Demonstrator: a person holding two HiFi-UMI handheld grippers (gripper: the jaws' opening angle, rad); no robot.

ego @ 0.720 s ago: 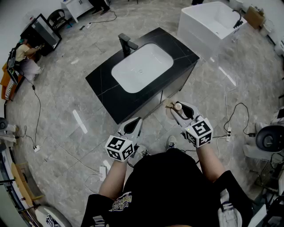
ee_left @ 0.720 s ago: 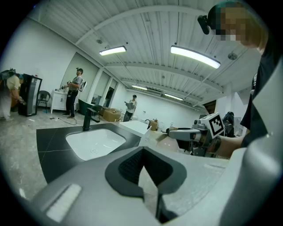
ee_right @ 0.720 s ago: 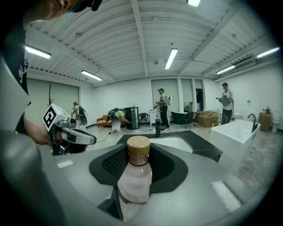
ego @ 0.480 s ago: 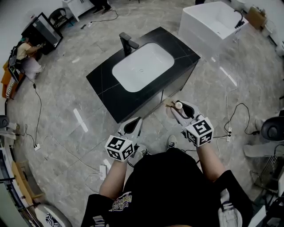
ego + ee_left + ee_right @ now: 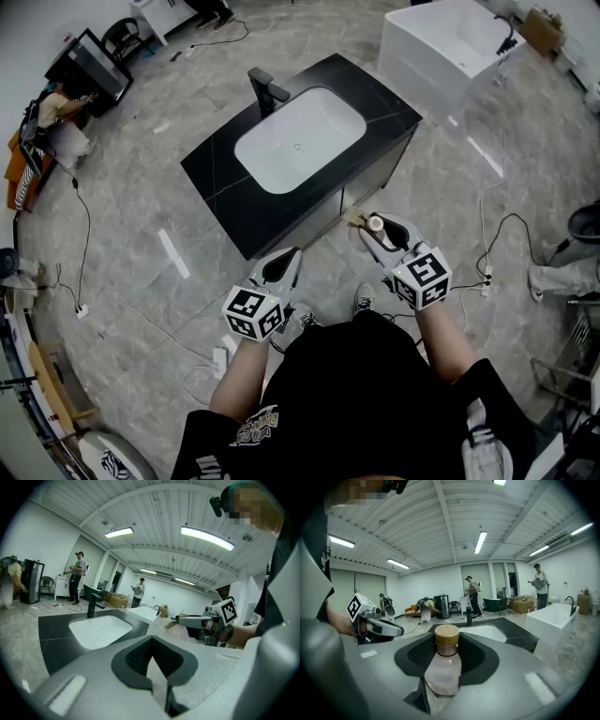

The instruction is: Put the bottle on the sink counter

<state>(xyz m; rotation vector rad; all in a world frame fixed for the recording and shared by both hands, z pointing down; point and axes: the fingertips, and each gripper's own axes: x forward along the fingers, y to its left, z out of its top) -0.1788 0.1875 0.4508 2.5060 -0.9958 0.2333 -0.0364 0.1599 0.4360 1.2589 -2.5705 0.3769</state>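
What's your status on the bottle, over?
Left gripper shut, empty. Right gripper shut on wooden-capped bottle, held short of black sink counter. Nothing seen blocking the path.

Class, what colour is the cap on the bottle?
Light wood-tan cap on the bottle; best in right gripper view.

The bottle (image 5: 443, 667) sits in the right hand-held gripper (image 5: 377, 228) before the sink counter (image 5: 225, 187), with the bathtub (image 5: 412, 70) behind.

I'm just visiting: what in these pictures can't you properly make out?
- Bottle: in the head view only its cap shows; the right gripper covers the rest.
- Bottle's bottom: right gripper view, sunk behind the gripper's body.
- Bathtub: head view, cut off by the top edge.
- Background people: gripper views, too small.
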